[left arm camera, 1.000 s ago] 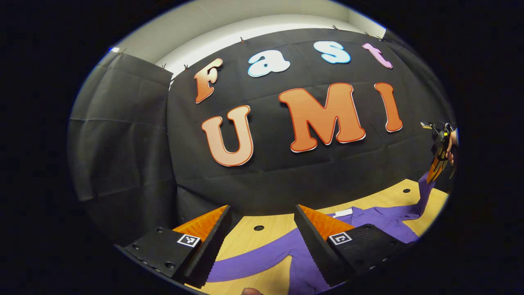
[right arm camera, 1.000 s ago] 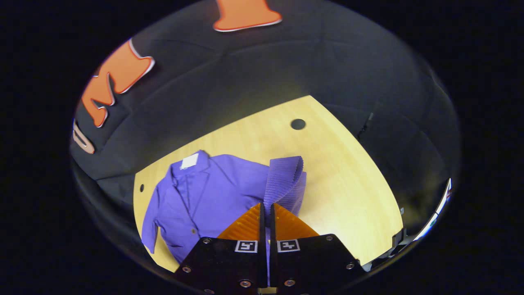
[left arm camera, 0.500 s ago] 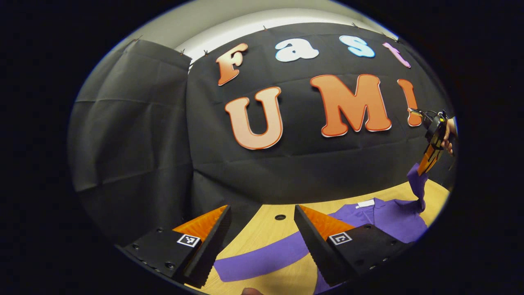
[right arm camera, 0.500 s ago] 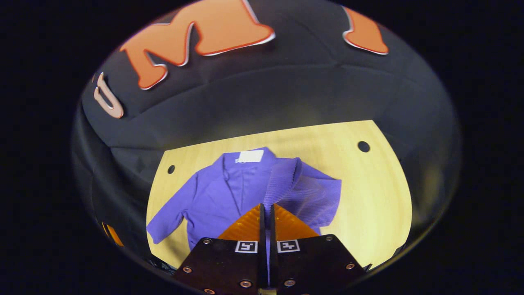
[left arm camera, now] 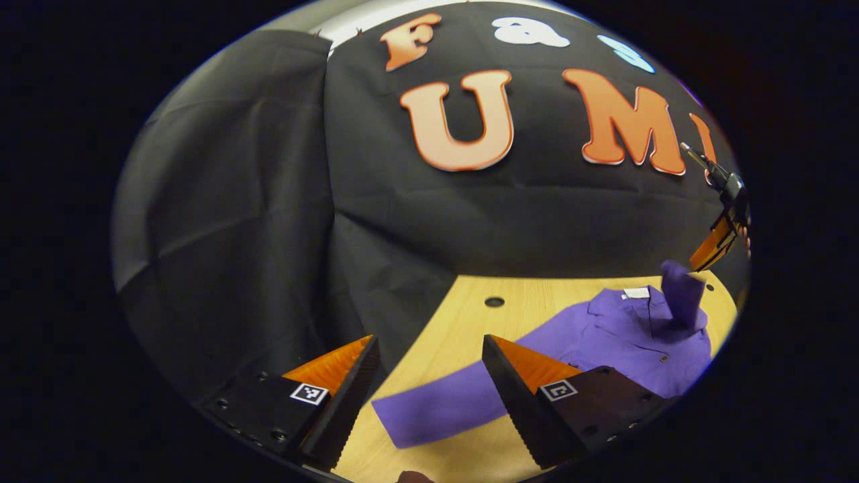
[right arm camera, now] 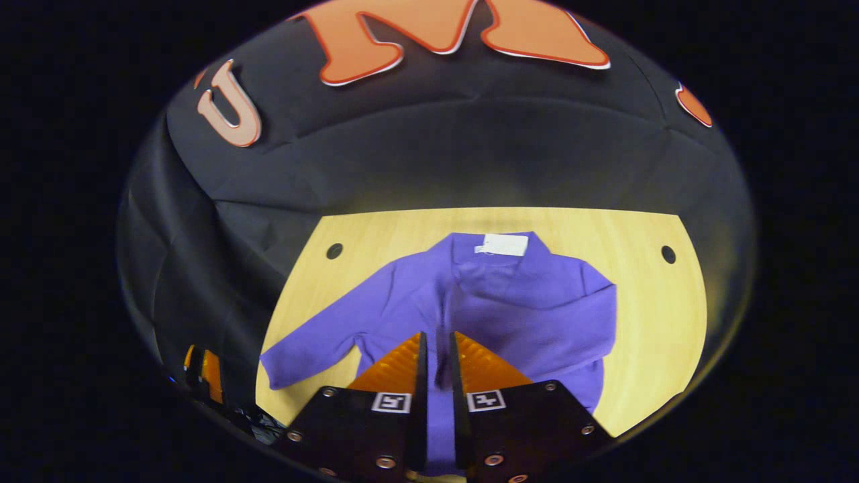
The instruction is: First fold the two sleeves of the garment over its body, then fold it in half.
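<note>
Right hand-held gripper [right arm camera: 436,349] fingers barely parted, sleeve [left arm camera: 681,288] slipping out over purple garment [right arm camera: 523,308] on table [right arm camera: 658,315]. Left hand-held gripper [left arm camera: 429,382] spread, empty. Other sleeve [left arm camera: 443,402] and halving remain.

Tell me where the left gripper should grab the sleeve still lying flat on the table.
Probably at the cuff end of the flat sleeve, coming down from above. It lies stretched out on the table away from the shirt body, just ahead of the open left gripper, so pinching the free end lets it swing over.
</note>
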The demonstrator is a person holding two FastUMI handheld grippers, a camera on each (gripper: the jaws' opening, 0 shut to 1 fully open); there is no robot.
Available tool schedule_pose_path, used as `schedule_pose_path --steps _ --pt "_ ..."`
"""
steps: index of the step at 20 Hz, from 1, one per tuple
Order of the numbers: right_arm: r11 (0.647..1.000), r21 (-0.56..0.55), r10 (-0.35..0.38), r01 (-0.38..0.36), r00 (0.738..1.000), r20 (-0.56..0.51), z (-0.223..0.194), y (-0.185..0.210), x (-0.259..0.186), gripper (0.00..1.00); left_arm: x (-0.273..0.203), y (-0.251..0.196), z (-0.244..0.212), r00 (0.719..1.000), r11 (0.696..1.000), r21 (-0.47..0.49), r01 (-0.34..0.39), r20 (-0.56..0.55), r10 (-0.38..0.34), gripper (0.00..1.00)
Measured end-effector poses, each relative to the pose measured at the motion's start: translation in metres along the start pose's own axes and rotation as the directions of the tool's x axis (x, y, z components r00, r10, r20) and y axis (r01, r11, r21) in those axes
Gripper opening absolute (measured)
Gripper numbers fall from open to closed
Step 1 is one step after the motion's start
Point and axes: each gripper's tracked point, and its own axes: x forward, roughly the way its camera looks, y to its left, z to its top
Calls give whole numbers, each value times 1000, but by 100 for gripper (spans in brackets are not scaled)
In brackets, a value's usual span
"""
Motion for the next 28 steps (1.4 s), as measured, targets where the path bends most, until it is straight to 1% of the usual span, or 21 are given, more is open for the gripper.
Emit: schedule_pose_path --steps 1,2,3,4,5,6,7,8,9,10,12,13,14,16,18,21,24,25,26,28 --pt "1000 -10 13 -13 1000 20 2 7 -3 22 10 1 -12 998 999 -33 5 -61 -7 98" --pt "1000 -20 24 -23 999 47 3 16 -7 32 19 -2 -26 993 998 -68 19 -115 -27 98" --pt "999 -30 30 -27 997 78 7 18 -13 34 27 -3 -39 984 994 -105 21 -172 -39 99" --pt "999 -43 35 -31 993 115 12 19 -22 41 32 -6 -51 973 990 -136 28 -224 -58 99" --pt "998 -52 27 -19 987 157 17 16 -29 46 39 -6 -60 963 987 -160 22 -262 -64 99" --pt "998 -60 21 -9 981 195 23 9 -34 57 42 -2 -66 954 984 -178 10 -294 -63 99" --pt "998 -62 9 5 972 234 29 5 -41 60 46 1 -72 943 981 -196 -6 -327 -60 99" --pt "998 -62 1 16 964 266 31 1 -51 66 49 5 -78 933 976 -216 -19 -355 -60 99" --pt "998 -58 -9 28 956 293 32 -6 -59 71 53 8 -85 916 971 -235 -41 -397 -58 99" --pt "998 -52 -25 44 949 314 32 -13 -68 77 57 8 -93 901 966 -253 -57 -429 -60 99" --pt "996 -48 -50 71 933 355 32 -30 -88 85 65 13 -112 861 957 -270 -109 -506 -45 98" --pt "995 -51 -61 86 924 378 32 -38 -97 77 69 15 -122 839 953 -270 -137 -544 -34 98" --pt "993 -58 -74 106 914 398 30 -44 -105 90 74 14 -134 816 950 -271 -155 -577 -31 98" --pt "986 -84 -92 143 895 436 27 -57 -117 94 78 11 -154 768 943 -279 -183 -640 -40 98" --pt "977 -113 -110 181 881 461 22 -66 -130 95 81 11 -166 725 940 -276 -201 -687 -47 98" --pt "969 -128 -126 211 868 480 14 -74 -143 95 85 10 -176 677 935 -276 -223 -734 -55 98" --pt "963 -125 -142 238 845 516 12 -83 -158 95 87 13 -192 629 935 -270 -232 -775 -67 98" --pt "963 -123 -143 241 839 524 13 -85 -164 95 89 11 -195 619 935 -265 -234 -783 -67 98" --pt "962 -119 -148 246 835 530 11 -87 -168 95 90 11 -199 600 936 -262 -233 -797 -74 98" --pt "961 -113 -151 251 824 545 12 -90 -177 95 92 10 -204 577 938 -259 -231 -813 -82 98"
